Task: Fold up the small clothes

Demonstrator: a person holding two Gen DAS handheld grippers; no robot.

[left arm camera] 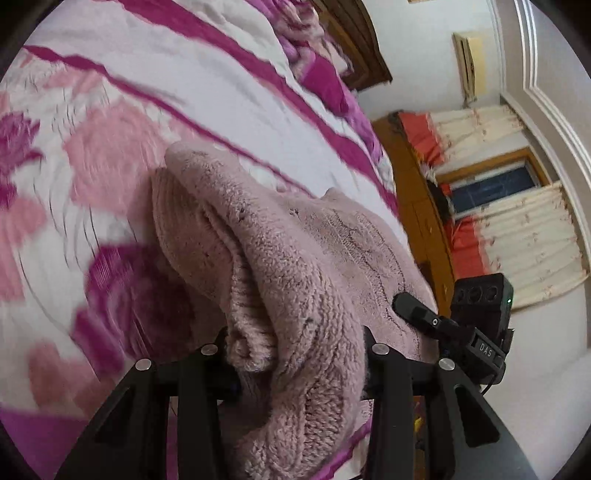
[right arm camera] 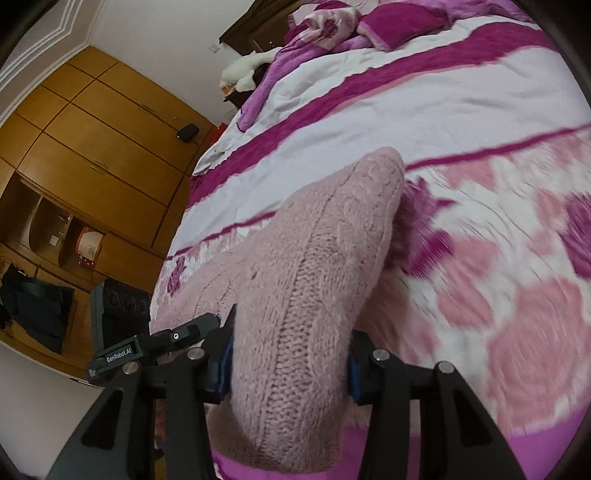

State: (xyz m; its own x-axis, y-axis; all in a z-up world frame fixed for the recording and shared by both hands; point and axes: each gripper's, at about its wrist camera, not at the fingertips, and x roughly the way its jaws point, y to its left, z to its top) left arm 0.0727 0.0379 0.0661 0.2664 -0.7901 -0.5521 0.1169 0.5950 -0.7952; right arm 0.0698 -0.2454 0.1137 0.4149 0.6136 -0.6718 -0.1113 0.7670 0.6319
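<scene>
Both grippers have hold of the pink knitted garment (left arm camera: 295,266) at the near edge of the bed, each with a bunch of it between its fingers. The left gripper (left arm camera: 295,362) is clamped tight on a thick gathered fold of the knit; the wool bulges out above and below its fingers. From its camera the other tool shows at the far right, black, just beside the cloth's edge.

The right gripper (right arm camera: 290,365) is clenched on its own part of the same garment, blue pads (right arm camera: 225,365) pressed into the ribbed knit on both sides. The cloth humps up in front of it into a rounded peak, clear of the bedspread there, while the left part of the garment lies spread on the bed.

Under it all is the bedspread (right arm camera: 424,110), white with magenta stripes and big pink flowers, blurred in both views. Pillows (right arm camera: 388,29) are heaped at the head of the bed. A wooden wardrobe (right arm camera: 92,147) stands along one wall, and cream and orange curtains (left arm camera: 517,221) frame a window opposite.
</scene>
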